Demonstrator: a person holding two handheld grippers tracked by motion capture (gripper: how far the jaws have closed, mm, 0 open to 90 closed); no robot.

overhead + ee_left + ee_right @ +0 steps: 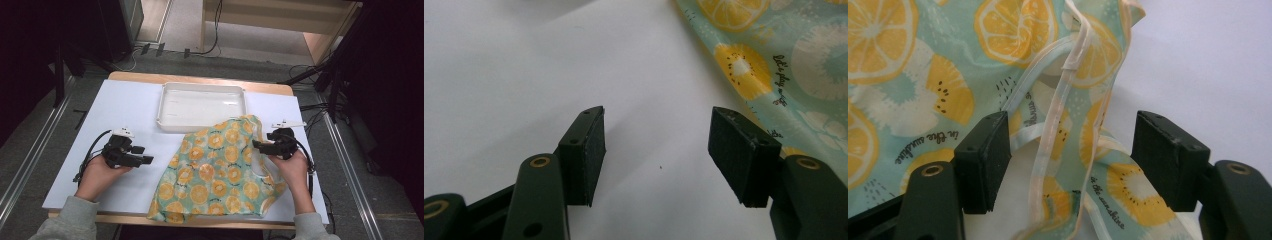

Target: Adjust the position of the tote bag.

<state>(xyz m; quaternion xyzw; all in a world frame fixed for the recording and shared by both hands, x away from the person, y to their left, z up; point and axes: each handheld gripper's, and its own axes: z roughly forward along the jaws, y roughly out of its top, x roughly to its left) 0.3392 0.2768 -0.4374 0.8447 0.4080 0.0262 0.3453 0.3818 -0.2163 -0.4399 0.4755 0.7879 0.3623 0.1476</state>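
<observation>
Right gripper [1070, 150] agape astride cloth [948, 75]

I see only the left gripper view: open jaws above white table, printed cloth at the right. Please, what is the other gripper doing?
Observer: The right gripper is open at the right edge of the lemon-print cloth, its jaws either side of a pale strap.
Operator: Does it hold the strap already?
Observer: No, the pads stand apart from it.
Operator: Is something behind the cloth?
Observer: Yes, a white tray; the cloth's far corner overlaps its near rim.
</observation>
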